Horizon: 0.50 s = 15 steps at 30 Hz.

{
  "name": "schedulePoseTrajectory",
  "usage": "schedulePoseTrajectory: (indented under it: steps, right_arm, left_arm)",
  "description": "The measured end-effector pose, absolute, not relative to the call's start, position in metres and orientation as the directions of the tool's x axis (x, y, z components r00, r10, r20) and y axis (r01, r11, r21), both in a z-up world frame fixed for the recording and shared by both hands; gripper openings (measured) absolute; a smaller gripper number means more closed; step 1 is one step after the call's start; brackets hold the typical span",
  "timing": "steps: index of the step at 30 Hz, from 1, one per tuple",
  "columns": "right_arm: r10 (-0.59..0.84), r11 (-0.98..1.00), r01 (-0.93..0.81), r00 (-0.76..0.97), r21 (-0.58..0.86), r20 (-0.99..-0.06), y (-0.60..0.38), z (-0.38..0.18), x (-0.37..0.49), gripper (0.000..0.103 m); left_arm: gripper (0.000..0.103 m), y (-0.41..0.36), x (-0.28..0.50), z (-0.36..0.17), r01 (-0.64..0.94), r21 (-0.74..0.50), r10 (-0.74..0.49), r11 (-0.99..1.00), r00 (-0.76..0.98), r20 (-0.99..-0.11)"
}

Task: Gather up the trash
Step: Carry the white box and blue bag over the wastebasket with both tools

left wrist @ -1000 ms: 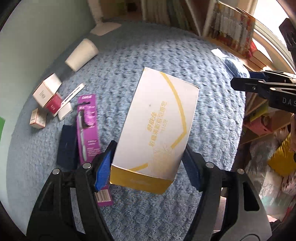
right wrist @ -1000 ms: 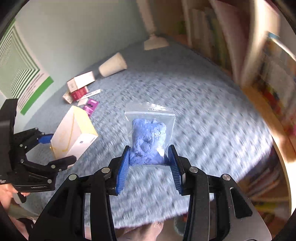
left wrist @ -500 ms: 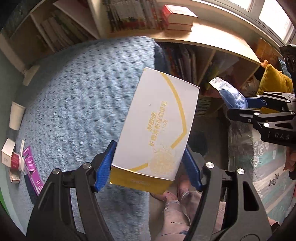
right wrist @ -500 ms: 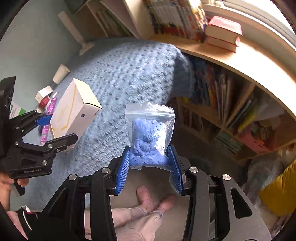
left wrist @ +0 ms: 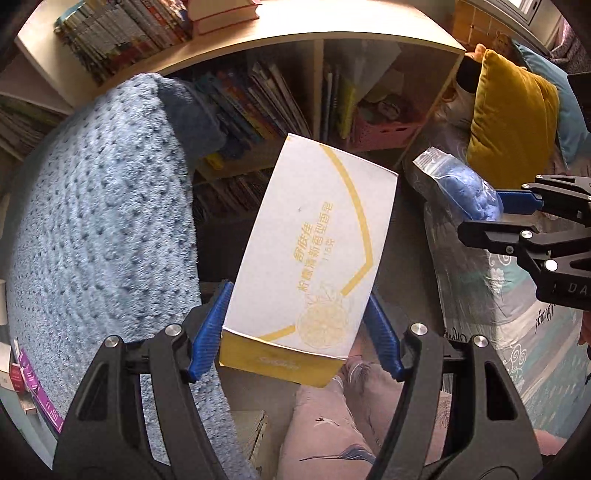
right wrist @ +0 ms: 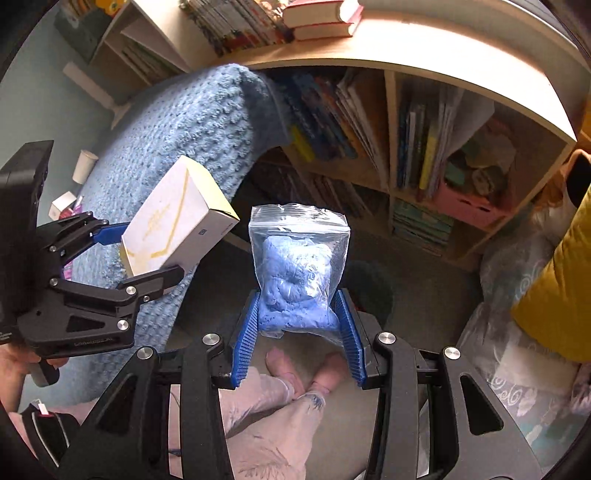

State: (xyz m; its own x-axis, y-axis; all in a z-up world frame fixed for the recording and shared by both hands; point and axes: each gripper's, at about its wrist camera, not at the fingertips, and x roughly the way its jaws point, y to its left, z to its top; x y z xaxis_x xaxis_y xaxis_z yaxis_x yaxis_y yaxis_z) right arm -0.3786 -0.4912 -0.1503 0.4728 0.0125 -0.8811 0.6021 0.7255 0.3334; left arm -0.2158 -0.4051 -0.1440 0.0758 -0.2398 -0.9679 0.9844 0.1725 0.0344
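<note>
Left gripper (left wrist: 295, 336) clamps box (left wrist: 314, 251) near bookshelf (left wrist: 314, 96).

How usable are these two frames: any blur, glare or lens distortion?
Left wrist view: sharp on the white and yellow box; fisheye bends the bookshelf. Right wrist view: the zip bag of blue material is crisp, with sunlight glare washing out the shelf top.

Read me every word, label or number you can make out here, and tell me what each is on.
"舒肤佳": white and yellow box, top line, in the left gripper.
Second box line and small number: not surely legible.
"DA", cut off: right gripper body.
Embossed lettering on left gripper body, right wrist view: too blurred.
Cursive word on the bedsheet: unreadable.
Book spines: too small.
</note>
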Motion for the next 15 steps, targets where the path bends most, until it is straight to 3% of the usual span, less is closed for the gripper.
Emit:
schedulePoseTrajectory:
  steps: [15]
  right_arm:
    - [0.087,0.632,0.681,0.412,0.37,-0.907,-0.5,-0.222,-0.404,0.043]
  left_arm:
    - [0.066,-0.44,-0.255,-0.214,0.999,0.004,-0.085,0.041,0.007,-0.996]
